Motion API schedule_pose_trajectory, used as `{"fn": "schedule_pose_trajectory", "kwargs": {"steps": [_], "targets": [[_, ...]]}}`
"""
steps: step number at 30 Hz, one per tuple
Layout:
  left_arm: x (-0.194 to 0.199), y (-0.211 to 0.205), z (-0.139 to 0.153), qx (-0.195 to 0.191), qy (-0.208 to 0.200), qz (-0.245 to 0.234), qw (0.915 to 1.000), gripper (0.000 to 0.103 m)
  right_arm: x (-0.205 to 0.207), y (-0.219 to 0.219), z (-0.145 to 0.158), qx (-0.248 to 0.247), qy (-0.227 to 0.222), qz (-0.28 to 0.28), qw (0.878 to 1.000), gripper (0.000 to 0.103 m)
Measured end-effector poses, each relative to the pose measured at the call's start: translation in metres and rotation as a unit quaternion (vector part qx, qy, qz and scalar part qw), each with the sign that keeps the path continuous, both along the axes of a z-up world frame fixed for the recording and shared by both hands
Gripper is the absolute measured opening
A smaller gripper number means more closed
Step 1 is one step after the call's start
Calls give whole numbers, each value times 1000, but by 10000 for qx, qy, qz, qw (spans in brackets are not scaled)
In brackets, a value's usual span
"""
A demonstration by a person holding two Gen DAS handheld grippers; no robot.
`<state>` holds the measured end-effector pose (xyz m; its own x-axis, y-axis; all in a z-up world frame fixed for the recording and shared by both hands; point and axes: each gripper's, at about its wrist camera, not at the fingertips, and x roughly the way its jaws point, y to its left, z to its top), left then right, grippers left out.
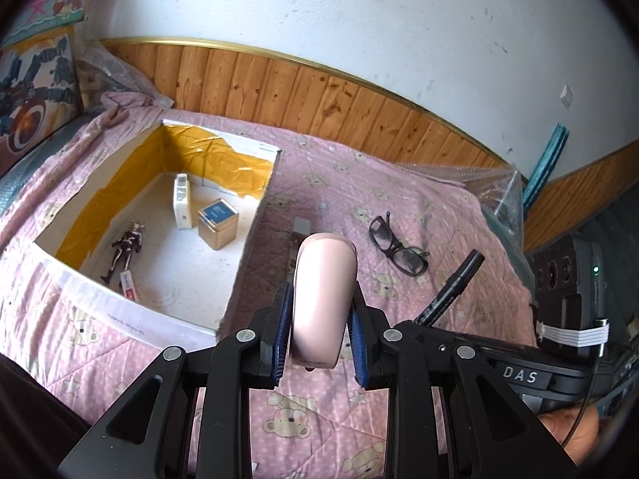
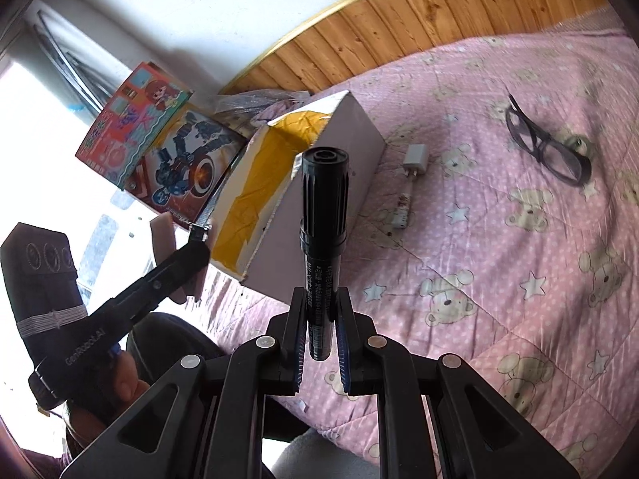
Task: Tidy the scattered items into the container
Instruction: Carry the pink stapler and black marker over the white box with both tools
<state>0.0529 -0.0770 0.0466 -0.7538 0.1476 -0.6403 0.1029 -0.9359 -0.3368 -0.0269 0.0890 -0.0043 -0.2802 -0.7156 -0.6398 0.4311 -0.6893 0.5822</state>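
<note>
Box first, since it is the biggest thing I have to work with: the open cardboard container (image 1: 167, 215) sits on the pink quilt (image 1: 399, 207) near the wooden wall panel, its inner walls patched with yellow tape. Inside it I can already count a gold tin with a blue lid (image 1: 219, 223), a white carton (image 1: 182, 200) standing beside the tin, a dark toy figure (image 1: 122, 249) lying along the near wall and a small tube (image 1: 128, 285) at its feet. So I judge the job roughly half done.

Still out on the quilt, well apart from the box, are the black-framed glasses (image 1: 393, 245). Just beside the box's outer wall lie a white charger plug (image 2: 415, 159) and a thin stick-like item (image 2: 401, 209) I cannot identify.

My left gripper (image 1: 319, 319) is clamped on a pale pink rounded case (image 1: 323, 295), held up above the bedding and just short of the box's near corner. My right gripper (image 2: 321, 319) is squeezed tight around a black marker (image 2: 323, 215), cap end pointing forward, also off the quilt.

By my reckoning both carried pieces need dropping into the box next, then three more pickups remain.
</note>
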Motion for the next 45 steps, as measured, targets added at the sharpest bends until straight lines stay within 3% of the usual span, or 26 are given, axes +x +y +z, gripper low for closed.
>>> {"fn": "schedule_pose_trajectory", "kwargs": {"steps": [17, 34, 45], "targets": [[11, -58, 12, 295, 251, 473, 9981, 27, 8, -48, 44, 208, 479, 503, 9974, 15], [-6, -100, 30, 151, 434, 638, 9969, 27, -1, -98, 71, 338, 773, 918, 9922, 15], [-42, -127, 24, 72, 90, 775, 9969, 27, -14, -131, 77, 479, 867, 1147, 9885, 15]]}}
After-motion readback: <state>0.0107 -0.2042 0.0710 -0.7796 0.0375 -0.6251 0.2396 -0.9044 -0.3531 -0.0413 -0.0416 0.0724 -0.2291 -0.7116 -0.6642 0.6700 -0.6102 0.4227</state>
